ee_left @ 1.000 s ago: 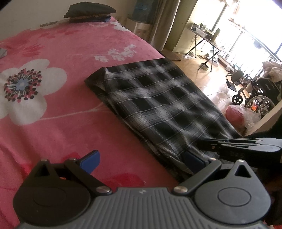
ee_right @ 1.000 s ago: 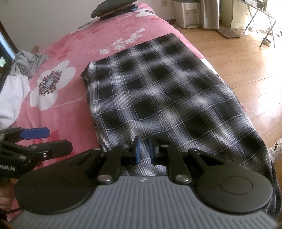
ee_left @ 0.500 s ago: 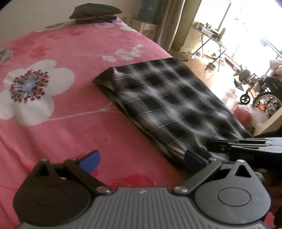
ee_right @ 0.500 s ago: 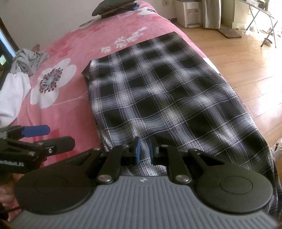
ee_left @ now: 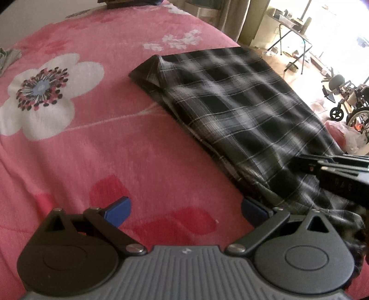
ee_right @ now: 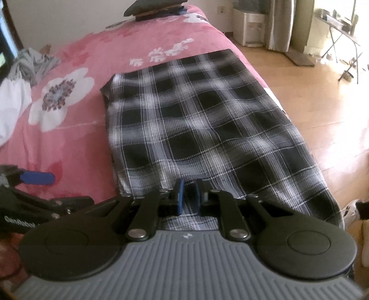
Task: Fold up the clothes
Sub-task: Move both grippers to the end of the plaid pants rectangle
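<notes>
A black-and-white plaid garment (ee_left: 242, 110) (ee_right: 207, 129) lies flat in a long folded strip on the pink flowered bed cover (ee_left: 92, 150), along the bed's right edge. My right gripper (ee_right: 189, 198) is shut on the garment's near hem, and the cloth shows between and under its blue pads. In the left wrist view the right gripper (ee_left: 299, 161) reaches in from the right over the bunched near end. My left gripper (ee_left: 186, 208) hangs open over bare bed cover, just left of the garment's near corner, holding nothing. The right wrist view shows the left gripper (ee_right: 53, 190) at the lower left.
A dark folded pile (ee_right: 156, 9) sits at the head of the bed. Grey and white clothes (ee_right: 23, 76) lie at its left side. Wooden floor (ee_right: 322, 103) runs along the right, with a folding table (ee_right: 341, 34), a wheelchair (ee_left: 346, 108) and a red bag (ee_left: 336, 131).
The left gripper has tipped further down toward the bed, so the dark pile has slid out of the top of its view. The right gripper stays shut on the hem, in place.
</notes>
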Available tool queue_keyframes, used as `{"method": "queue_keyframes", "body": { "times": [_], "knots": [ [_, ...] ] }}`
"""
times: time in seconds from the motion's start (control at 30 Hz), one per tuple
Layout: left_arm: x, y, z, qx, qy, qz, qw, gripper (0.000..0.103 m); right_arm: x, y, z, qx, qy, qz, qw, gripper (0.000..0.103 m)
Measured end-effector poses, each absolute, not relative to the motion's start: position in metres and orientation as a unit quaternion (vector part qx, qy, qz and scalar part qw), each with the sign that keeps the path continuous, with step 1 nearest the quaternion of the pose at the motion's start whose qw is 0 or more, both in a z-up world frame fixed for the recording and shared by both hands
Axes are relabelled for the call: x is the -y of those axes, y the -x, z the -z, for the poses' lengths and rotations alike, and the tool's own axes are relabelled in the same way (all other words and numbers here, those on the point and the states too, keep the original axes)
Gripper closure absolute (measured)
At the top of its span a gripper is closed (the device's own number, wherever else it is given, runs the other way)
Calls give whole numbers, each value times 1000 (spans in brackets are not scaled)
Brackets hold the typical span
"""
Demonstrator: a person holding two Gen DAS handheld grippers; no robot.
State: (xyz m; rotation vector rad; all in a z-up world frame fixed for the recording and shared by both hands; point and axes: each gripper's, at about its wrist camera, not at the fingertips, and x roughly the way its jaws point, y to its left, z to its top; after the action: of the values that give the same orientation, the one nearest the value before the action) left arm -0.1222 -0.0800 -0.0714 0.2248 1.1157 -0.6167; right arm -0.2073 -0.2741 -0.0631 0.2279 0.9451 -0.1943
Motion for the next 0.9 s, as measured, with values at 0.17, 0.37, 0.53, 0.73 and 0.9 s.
{"method": "queue_keyframes", "body": {
  "times": [0.17, 0.37, 0.53, 0.73, 0.9],
  "knots": [
    [82, 122, 75, -528, -111, 280, 794, 1, 274, 204, 75, -470, -82, 86, 875, 92],
    [83, 119, 79, -535, -117, 274, 790, 1, 276, 202, 70, -470, -80, 83, 875, 92],
    [84, 117, 81, -537, -126, 270, 789, 1, 278, 198, 61, -458, -89, 79, 881, 91],
    [86, 116, 84, -539, -137, 269, 786, 1, 275, 192, 59, -455, -89, 67, 883, 91],
    [88, 115, 86, -542, -143, 268, 784, 0, 270, 187, 63, -462, -88, 54, 881, 91]
  ]
}}
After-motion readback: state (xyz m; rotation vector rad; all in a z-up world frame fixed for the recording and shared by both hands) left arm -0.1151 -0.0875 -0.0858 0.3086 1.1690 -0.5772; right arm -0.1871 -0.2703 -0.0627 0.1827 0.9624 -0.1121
